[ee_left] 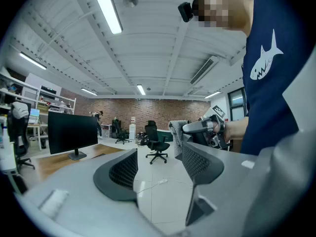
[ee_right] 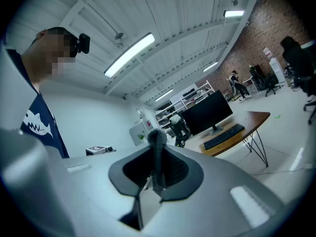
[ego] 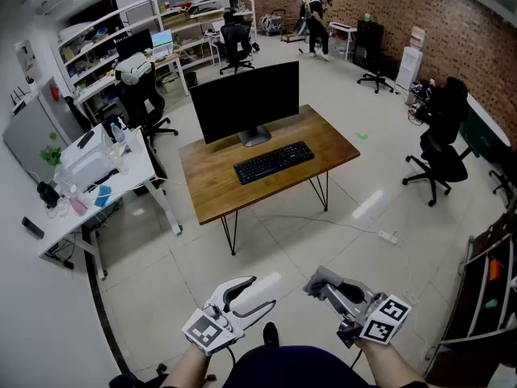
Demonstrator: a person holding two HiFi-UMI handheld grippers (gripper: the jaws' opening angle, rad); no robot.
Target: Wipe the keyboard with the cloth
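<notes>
A black keyboard (ego: 273,162) lies on a wooden desk (ego: 218,192) in front of a black monitor (ego: 245,102), a few steps ahead of me. The keyboard (ee_right: 223,137) also shows far off in the right gripper view. My right gripper (ego: 317,284) is shut on a grey cloth (ee_right: 157,154), a fold of which sticks up between the jaws. From the left gripper view the cloth (ee_left: 178,137) hangs from the right gripper. My left gripper (ego: 252,293) is open and empty, held low beside the right one.
A white side table (ego: 97,192) with clutter stands left of the desk. Office chairs (ego: 440,156) sit at the right and behind the monitor. A power strip and cable (ego: 386,236) lie on the tiled floor between me and the desk.
</notes>
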